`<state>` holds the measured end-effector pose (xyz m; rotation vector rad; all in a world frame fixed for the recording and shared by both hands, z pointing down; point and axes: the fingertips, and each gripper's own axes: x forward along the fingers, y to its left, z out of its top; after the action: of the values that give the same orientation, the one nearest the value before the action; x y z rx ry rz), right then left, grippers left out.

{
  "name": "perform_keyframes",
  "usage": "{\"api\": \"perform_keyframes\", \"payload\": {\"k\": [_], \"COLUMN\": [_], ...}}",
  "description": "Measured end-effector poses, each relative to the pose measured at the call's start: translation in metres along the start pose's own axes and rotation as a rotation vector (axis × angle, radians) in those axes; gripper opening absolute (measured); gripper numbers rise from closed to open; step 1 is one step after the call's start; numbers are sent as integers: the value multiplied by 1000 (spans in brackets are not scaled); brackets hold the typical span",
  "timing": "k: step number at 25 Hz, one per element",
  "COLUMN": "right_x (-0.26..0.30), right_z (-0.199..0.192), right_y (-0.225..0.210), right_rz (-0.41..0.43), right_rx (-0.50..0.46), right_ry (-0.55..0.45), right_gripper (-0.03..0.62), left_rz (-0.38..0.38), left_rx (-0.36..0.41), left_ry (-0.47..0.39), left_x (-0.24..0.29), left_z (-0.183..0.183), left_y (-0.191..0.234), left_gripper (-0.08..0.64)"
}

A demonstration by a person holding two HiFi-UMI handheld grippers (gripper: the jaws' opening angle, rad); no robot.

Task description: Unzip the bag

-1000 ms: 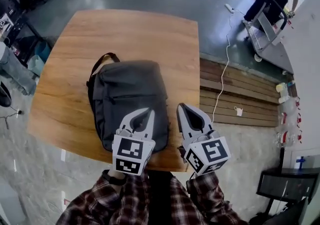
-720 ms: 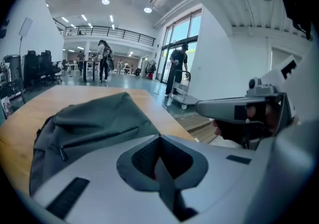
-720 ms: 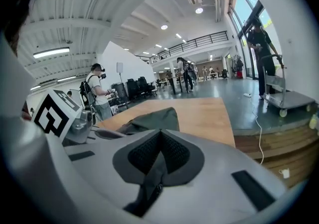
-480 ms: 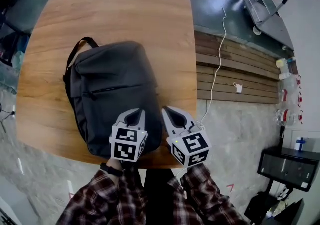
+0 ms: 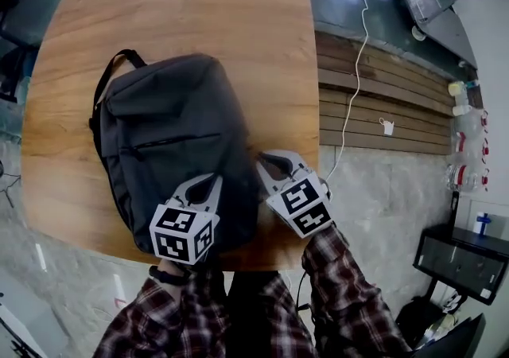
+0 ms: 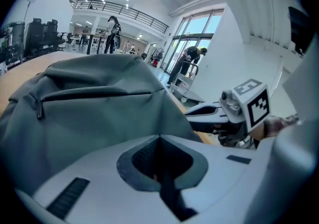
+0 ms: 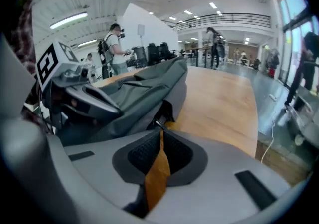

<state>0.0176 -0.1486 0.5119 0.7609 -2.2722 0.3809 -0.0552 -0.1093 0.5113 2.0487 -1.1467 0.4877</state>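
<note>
In the head view a dark grey bag [image 5: 175,134] lies flat on the wooden tabletop [image 5: 199,14], its carry loop at the far left and its front-pocket zip [image 5: 171,142] running closed across the middle. The left hand-held gripper [image 5: 215,179] hangs over the bag's near right corner. The right hand-held gripper [image 5: 261,159] sits just beside the bag's right edge, over the tabletop's near edge. Plaid sleeves [image 5: 342,293] show below. In the left gripper view that hand-held gripper [image 6: 159,137] has its jaws pressed together with nothing between them, and the bag [image 6: 99,108] fills the space just ahead. In the right gripper view the right hand-held gripper [image 7: 160,129] also has its jaws drawn together at the tips, with only a sliver of tabletop [image 7: 219,103] showing behind them. The tips are right at the bag's [image 7: 144,88] edge, though whether they touch it cannot be told.
</note>
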Motion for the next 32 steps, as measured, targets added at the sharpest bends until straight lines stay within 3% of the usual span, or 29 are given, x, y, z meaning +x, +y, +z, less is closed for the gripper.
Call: {"api": "perform_keyframes", "payload": {"k": [3,6,9,16,19,26,32], "right_x": [14,23,29,36,32,28,23], "right_z": [-3,0,3,2,1,1,-10], "right_y": [-3,-3,2,16,16,12,19], "right_rz": [70,154,259,472,537,520,427], "right_rx": [-192,-314,-395,-583,-581,-476,-610], "right_ry": [76,108,135,238,277,266,299], "right_gripper": [15,62,91,87,30,18,18], "left_rz": [-18,-23,-18,-12,-13,-17,12], "left_rx": [-24,-35,-31,-27,-30,-29,-27], "left_ry": [10,22,27,43,45,42,55], "left_x": [1,3,4,5,5,6,10], "left_z": [-1,0,0,-3,-3,-4,-6], "left_y": [0,2,2,2,3,5,8], "left_gripper": [8,8,8,8,8,8,8]}}
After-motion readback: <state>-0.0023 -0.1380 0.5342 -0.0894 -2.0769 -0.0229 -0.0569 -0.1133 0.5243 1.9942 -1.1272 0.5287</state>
